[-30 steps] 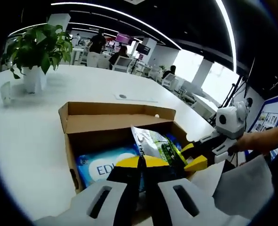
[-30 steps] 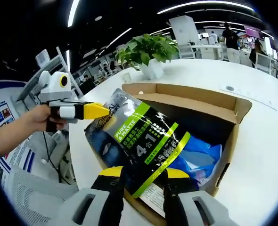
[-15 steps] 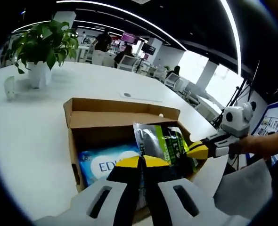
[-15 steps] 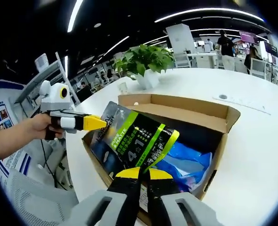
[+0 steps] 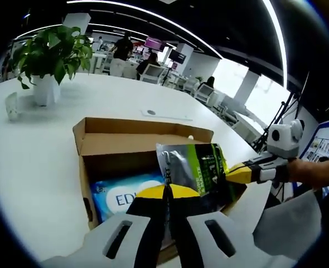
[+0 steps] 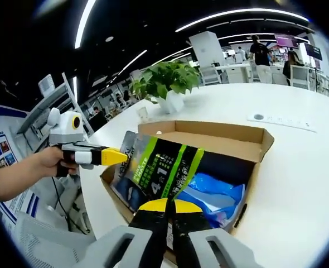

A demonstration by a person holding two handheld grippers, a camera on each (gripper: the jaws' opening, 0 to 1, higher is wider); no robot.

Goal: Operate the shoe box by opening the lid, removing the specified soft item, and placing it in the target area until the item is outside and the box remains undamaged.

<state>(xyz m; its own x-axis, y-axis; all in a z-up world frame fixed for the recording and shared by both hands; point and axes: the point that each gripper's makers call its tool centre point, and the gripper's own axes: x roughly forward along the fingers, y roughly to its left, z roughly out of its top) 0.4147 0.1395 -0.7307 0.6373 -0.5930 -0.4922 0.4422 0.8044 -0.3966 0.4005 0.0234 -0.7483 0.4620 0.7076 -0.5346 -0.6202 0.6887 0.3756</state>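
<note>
We see the open brown cardboard shoe box (image 5: 120, 142) resting on the white worktop (image 5: 36, 145), its lid flap folded back on the far side. Our right gripper (image 6: 165, 205), yellow-tipped with grey arms, has its jaws pressed together on the lower edge of the glossy black-and-green soft pouch (image 6: 159, 167), which stands tilted over the box's near-left corner, still above the box rather than out on the worktop. In the left gripper view the same pouch (image 5: 195, 173) rises over the box's right side. Our left gripper (image 5: 167, 192) hangs over the box's near edge with its jaws closed together on nothing we can make out. A blue plastic pack (image 5: 125, 195) lies inside the box. A potted green plant (image 5: 44, 56) stands further off.
</note>
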